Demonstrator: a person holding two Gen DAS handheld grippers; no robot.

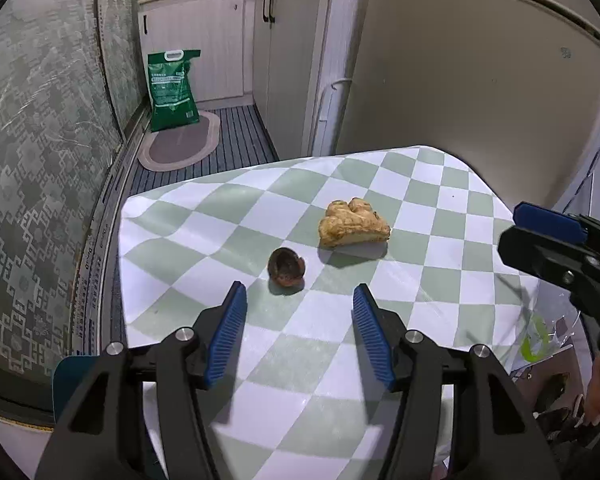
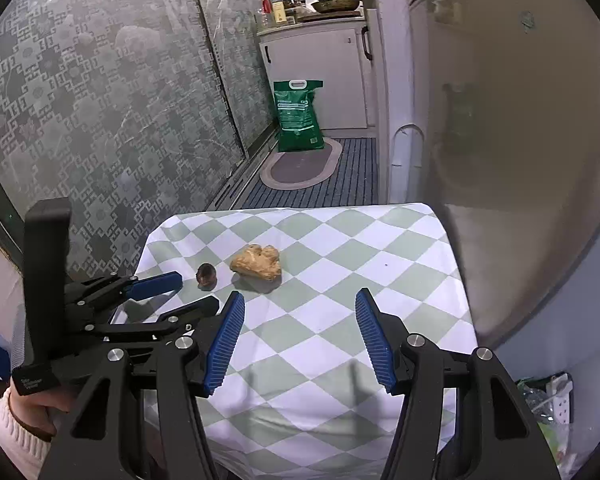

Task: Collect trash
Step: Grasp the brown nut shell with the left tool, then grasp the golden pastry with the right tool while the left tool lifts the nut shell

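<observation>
On the green-and-white checked tablecloth (image 1: 440, 184) (image 2: 380, 240) lie a dark brown hollow shell (image 1: 286, 270) (image 2: 206, 274) and a tan, lumpy piece of food scrap (image 1: 354, 224) (image 2: 257, 262). My left gripper (image 1: 300, 292) (image 2: 194, 292) hovers open just short of the shell, with nothing between its blue pads. My right gripper (image 2: 298, 298) (image 1: 510, 228) is also open and holds nothing. It hangs over the cloth, nearer than the tan lump and to its right. The two scraps lie close together without touching.
A pale fridge (image 1: 480, 80) (image 2: 520, 140) stands close along the table's right side. Patterned glass sliding doors (image 1: 40, 160) (image 2: 100, 100) run along the left. On the floor beyond are a green sack (image 1: 172, 88) (image 2: 298, 116) and an oval mat (image 1: 180, 144). A clear plastic bag (image 1: 540, 340) hangs at the table's right edge.
</observation>
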